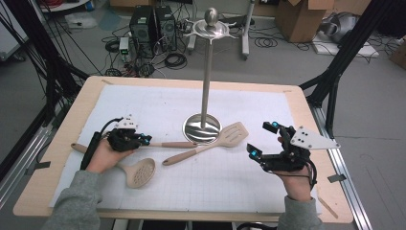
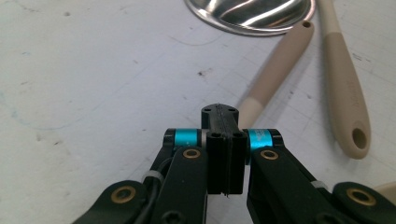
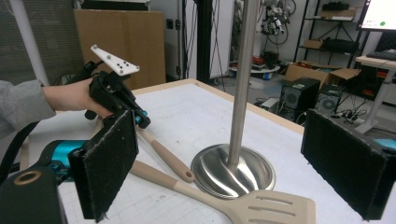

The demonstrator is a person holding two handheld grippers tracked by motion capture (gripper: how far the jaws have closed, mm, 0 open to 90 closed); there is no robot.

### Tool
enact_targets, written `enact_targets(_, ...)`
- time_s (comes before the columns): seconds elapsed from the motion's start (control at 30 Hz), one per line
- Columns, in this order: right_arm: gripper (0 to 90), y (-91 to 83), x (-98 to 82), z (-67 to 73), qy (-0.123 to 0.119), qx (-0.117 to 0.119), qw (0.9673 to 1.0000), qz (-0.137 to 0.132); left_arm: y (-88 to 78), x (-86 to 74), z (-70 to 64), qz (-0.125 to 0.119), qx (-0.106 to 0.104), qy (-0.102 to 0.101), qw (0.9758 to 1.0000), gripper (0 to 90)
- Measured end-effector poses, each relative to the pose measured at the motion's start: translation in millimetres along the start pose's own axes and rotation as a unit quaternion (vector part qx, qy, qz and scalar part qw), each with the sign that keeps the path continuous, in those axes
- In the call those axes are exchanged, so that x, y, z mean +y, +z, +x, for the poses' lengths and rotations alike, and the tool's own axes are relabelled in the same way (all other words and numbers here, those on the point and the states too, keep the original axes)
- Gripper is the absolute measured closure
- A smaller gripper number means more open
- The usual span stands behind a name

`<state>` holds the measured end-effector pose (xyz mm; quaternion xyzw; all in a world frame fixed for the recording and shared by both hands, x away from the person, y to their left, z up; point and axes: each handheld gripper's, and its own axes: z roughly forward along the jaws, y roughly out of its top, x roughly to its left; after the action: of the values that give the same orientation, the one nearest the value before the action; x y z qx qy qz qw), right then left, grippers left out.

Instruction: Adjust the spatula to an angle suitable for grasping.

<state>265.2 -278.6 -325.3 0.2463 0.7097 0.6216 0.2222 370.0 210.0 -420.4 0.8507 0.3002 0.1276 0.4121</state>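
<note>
A metal stand (image 1: 206, 81) with a round base (image 1: 202, 129) and a hooked top rises mid-table. A tan slotted spatula (image 1: 232, 134) lies right of the base, with its handle (image 2: 346, 93) running toward me. A second tan utensil handle (image 1: 174, 144) lies left of the base. My left gripper (image 1: 146, 140) is shut just over that handle (image 2: 275, 70), its pads pressed together with nothing between them. A round perforated skimmer (image 1: 140, 172) lies beside my left hand. My right gripper (image 1: 263, 140) stands open and holds nothing, facing the stand (image 3: 243, 79) and the spatula (image 3: 271, 207).
White gridded paper (image 1: 158, 105) covers the wooden table (image 1: 84, 103). Black frame struts stand at the back corners. On the floor beyond are computer towers (image 1: 153, 24), cables and cardboard boxes (image 1: 299, 17).
</note>
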Motion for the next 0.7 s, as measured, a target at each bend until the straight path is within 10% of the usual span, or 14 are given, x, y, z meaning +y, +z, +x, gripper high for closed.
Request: enact_targets(0.7, 9.9, -0.6, -0.3, 0.3, 0.001, 0.000, 1.0000, 0.002, -1.5, -13.4, 18.7, 0.049, 0.040, -0.017, 0.9979, 89.5)
